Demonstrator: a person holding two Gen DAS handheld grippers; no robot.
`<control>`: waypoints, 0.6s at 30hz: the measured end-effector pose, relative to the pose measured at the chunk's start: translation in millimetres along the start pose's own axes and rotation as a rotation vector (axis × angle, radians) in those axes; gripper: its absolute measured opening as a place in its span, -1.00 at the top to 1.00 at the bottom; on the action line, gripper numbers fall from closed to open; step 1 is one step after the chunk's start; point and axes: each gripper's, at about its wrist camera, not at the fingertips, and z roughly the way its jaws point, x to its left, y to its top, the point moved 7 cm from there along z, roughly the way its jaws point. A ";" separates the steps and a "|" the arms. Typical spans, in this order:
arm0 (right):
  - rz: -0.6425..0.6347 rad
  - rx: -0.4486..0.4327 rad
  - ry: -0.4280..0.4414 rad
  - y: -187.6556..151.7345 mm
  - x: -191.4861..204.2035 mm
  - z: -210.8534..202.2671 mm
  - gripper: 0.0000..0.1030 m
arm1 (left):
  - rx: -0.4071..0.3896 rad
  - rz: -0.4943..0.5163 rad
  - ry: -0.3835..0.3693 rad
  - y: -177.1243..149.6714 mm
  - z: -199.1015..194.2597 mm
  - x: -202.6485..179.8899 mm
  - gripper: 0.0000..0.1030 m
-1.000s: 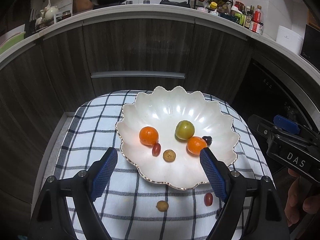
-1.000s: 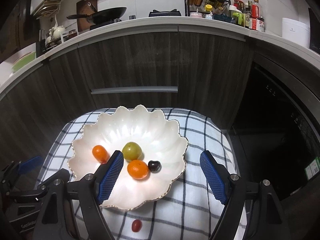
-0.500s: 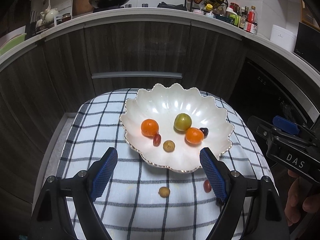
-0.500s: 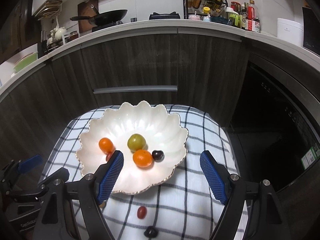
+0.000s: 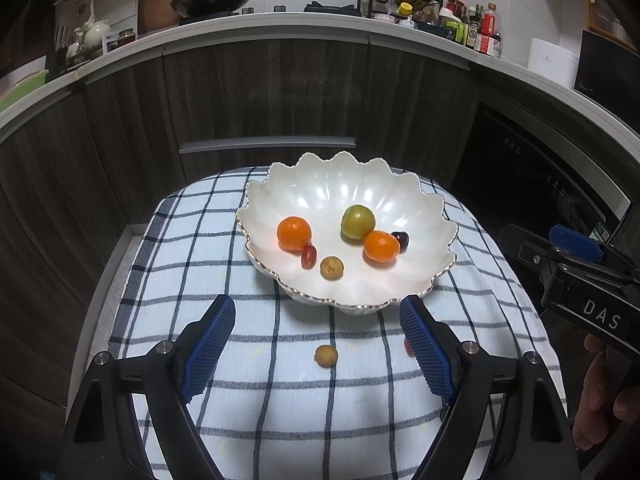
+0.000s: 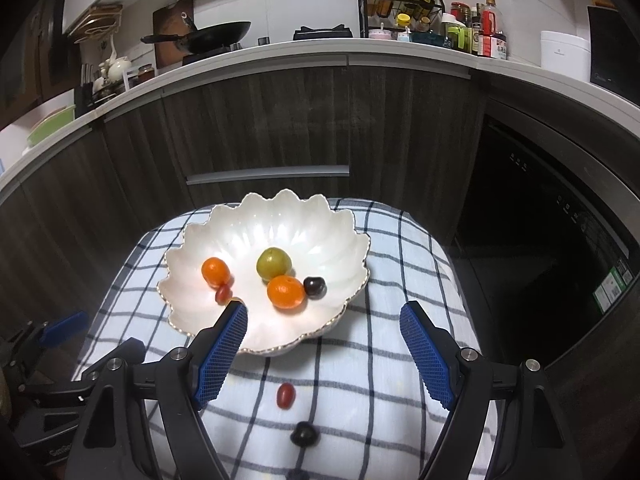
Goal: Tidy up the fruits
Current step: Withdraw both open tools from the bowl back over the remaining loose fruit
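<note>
A white scalloped bowl [image 5: 400,188] [image 6: 320,220] sits on a checked cloth. It holds two oranges [image 5: 294,233] [image 5: 381,245], a green fruit [image 5: 357,221], a red grape [image 5: 309,257], a brown longan [image 5: 331,267] and a dark cherry [image 5: 401,239]. On the cloth in front of the bowl lie a brown longan [image 5: 325,356], a red grape tomato [image 6: 286,395] and a dark cherry [image 6: 304,434]. My left gripper [image 5: 316,344] is open and empty above the loose longan. My right gripper [image 6: 324,354] is open and empty above the red tomato.
The checked cloth [image 5: 240,400] covers a small table in front of dark wood cabinets [image 5: 260,92]. A counter with a wok [image 5: 212,0] and bottles [image 5: 472,32] runs behind. A dark oven front [image 6: 552,248] stands at the right.
Both grippers have pulled back and up from the bowl. The loose fruits on the cloth now show more fully; a dark cherry has come into the right wrist view.
</note>
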 end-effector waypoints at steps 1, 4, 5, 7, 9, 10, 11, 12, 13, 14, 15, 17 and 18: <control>0.002 0.001 0.001 -1.2 0.1 -0.9 -0.55 | 0.001 0.003 0.001 -1.2 -0.4 0.0 -0.64; 0.013 0.001 0.002 -5.1 0.6 -4.0 -0.55 | -0.001 0.011 -0.002 -4.8 -2.2 0.1 -0.64; 0.016 0.002 0.003 -6.3 0.5 -4.7 -0.55 | -0.002 0.013 -0.002 -6.4 -3.3 0.1 -0.64; 0.019 0.002 0.003 -10.4 1.6 -6.6 -0.55 | -0.002 0.013 -0.005 -9.3 -3.6 0.6 -0.64; 0.021 0.003 0.003 -13.7 2.7 -8.0 -0.55 | 0.003 0.010 -0.012 -13.4 -2.5 1.3 -0.64; 0.023 0.003 0.003 -15.7 3.0 -8.6 -0.55 | 0.006 0.010 -0.014 -15.3 -1.6 1.6 -0.64; 0.027 0.004 0.002 -17.5 3.2 -9.1 -0.55 | 0.008 0.010 -0.017 -17.6 -0.9 1.9 -0.64; 0.029 0.006 0.001 -19.1 3.4 -9.2 -0.55 | 0.009 0.010 -0.021 -19.2 -0.6 1.9 -0.64; 0.032 0.009 0.000 -21.2 3.4 -9.2 -0.55 | 0.009 0.011 -0.022 -20.2 -0.7 1.6 -0.64; 0.035 0.010 -0.002 -23.1 3.6 -9.6 -0.55 | 0.009 0.014 -0.025 -21.9 -0.6 1.6 -0.64; 0.037 0.012 -0.004 -24.8 3.5 -9.8 -0.55 | 0.008 0.018 -0.025 -23.7 -0.5 1.5 -0.64; 0.037 0.012 -0.010 -29.2 3.2 -10.2 -0.55 | 0.007 0.026 -0.022 -26.6 0.2 1.7 -0.64; 0.036 0.012 -0.014 -30.6 3.2 -10.3 -0.55 | 0.008 0.027 -0.023 -28.3 0.9 2.1 -0.64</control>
